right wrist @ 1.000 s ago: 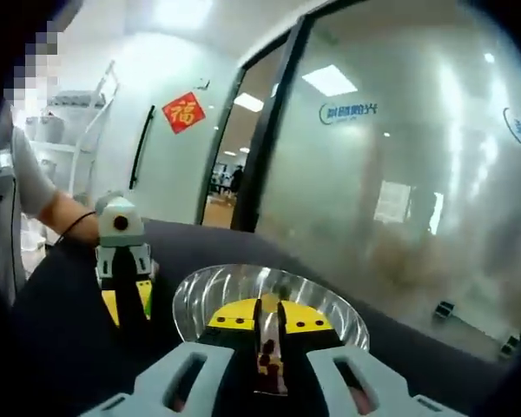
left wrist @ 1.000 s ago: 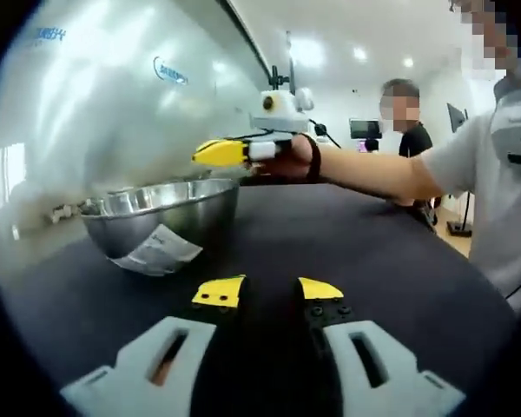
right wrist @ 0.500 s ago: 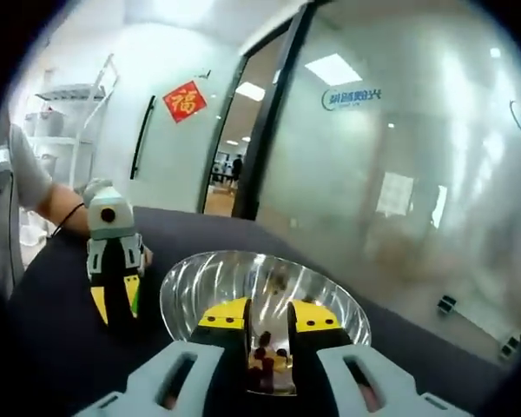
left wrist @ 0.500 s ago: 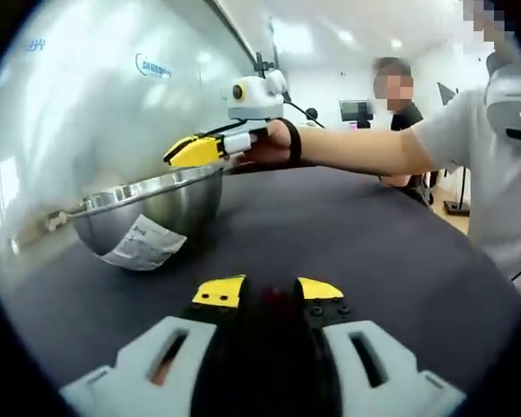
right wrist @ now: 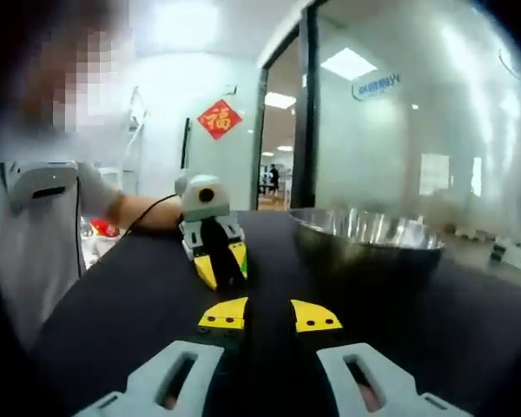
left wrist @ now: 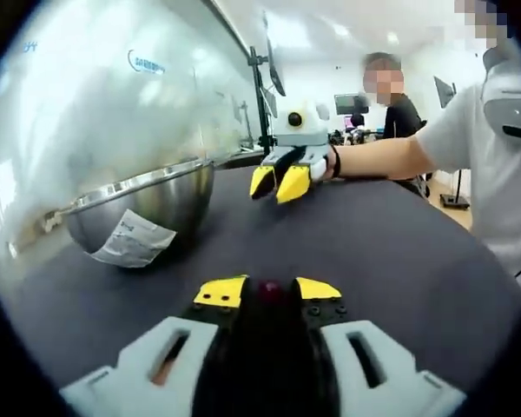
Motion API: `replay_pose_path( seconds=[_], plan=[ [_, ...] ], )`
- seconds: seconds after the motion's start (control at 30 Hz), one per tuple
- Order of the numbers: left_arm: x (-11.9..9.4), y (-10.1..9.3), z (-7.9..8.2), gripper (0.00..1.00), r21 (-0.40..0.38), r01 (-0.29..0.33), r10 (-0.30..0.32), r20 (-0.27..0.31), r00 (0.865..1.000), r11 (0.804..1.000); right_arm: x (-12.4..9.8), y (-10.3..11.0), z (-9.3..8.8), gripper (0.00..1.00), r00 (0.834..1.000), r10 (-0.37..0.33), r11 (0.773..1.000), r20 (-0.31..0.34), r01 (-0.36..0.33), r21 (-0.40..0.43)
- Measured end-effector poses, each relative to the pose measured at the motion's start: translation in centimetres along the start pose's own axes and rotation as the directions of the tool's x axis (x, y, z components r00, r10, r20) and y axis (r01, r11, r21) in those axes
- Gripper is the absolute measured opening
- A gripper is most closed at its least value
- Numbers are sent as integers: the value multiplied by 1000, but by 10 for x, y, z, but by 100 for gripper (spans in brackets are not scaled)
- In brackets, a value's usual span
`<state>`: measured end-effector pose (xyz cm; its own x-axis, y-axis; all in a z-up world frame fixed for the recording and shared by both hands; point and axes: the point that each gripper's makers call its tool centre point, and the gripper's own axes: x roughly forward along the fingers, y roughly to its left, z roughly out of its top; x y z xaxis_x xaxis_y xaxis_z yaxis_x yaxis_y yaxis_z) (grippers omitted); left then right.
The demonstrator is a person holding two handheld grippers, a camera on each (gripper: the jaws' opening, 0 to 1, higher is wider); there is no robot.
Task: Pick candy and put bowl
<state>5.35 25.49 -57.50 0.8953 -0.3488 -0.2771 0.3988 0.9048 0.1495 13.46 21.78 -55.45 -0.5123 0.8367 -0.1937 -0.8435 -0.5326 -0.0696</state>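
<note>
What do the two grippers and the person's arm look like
Both grippers have pale grey bodies with slotted jaws and yellow tips: left gripper, right gripper. The right gripper, seen from the left gripper view, carries a white housing. The person wears a light grey short sleeve and a dark wristband.

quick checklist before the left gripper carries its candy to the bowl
1. Candy held: a dark red candy sits between the left gripper fingers: ok.
2. Bowl upright on the black table, rim open: ok.
3. Right gripper out of the bowl, hovering open beside it: ok.
4. Right gripper emptied: nothing between its fingers in the right gripper view: ok.
5. Path to the bowl: bare table between, though the right gripper hangs near the rim: cannot tell.
6. Candy already in the bowl: inside hidden from both views: cannot tell.
</note>
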Motion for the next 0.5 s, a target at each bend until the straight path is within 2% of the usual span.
replay_pose_path(
  seconds=[0.1,0.23,0.3,0.5],
  plan=[
    [3,1,0,14,-10,-4,4,-5,1000,1000,1,-2,10,12,998,21,1000,51,-22,18],
    [5,2,-2,13,-33,-1,1,-16,1000,999,-2,-6,14,12,997,13,1000,72,-14,24],
    [7,2,-2,12,-52,7,-8,-23,1000,999,0,-4,14,12,997,16,1000,69,-18,22],
    [10,0,-2,4,-46,22,-24,-32,999,999,5,3,7,12,999,32,999,36,-32,-8]
  ],
)
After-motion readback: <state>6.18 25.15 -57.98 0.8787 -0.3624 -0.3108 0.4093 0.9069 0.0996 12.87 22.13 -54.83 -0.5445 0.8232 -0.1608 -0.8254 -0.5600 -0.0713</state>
